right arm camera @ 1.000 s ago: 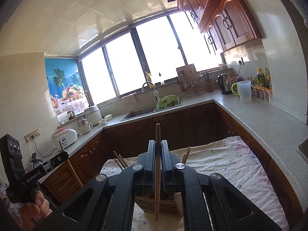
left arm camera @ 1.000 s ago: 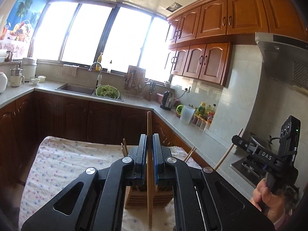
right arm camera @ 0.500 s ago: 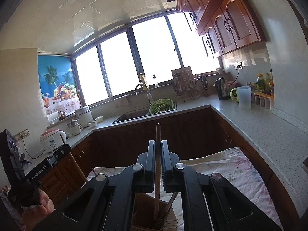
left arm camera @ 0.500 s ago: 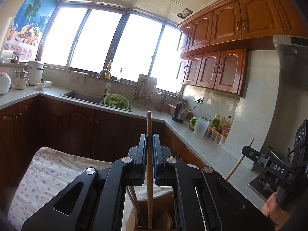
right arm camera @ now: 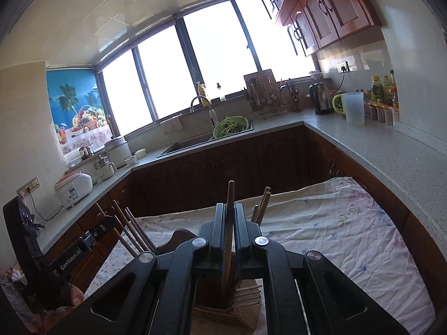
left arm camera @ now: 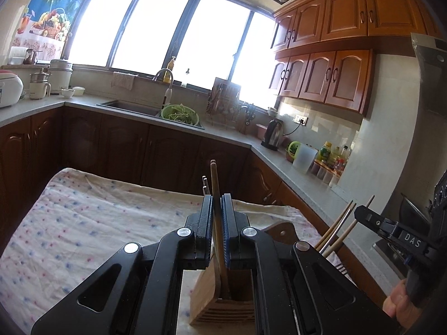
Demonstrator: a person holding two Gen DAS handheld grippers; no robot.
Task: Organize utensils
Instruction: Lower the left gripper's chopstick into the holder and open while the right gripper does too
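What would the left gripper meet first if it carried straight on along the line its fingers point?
Probably the cloth-covered table beyond the wooden holder, then the dark cabinets. The left gripper is shut on a chopstick; depth is unclear.

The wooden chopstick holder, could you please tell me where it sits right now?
In both wrist views the wooden chopstick holder stands on the floral tablecloth, directly below each closed gripper.

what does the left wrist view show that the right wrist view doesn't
Only the left wrist view: the grey range hood at the right edge, and the right gripper seen from outside.

Only the right wrist view: the left gripper from outside and a wall socket by the rice cooker.

Both: a chopstick clamped between the fingers, its lower end in the wooden holder, plus the green colander.
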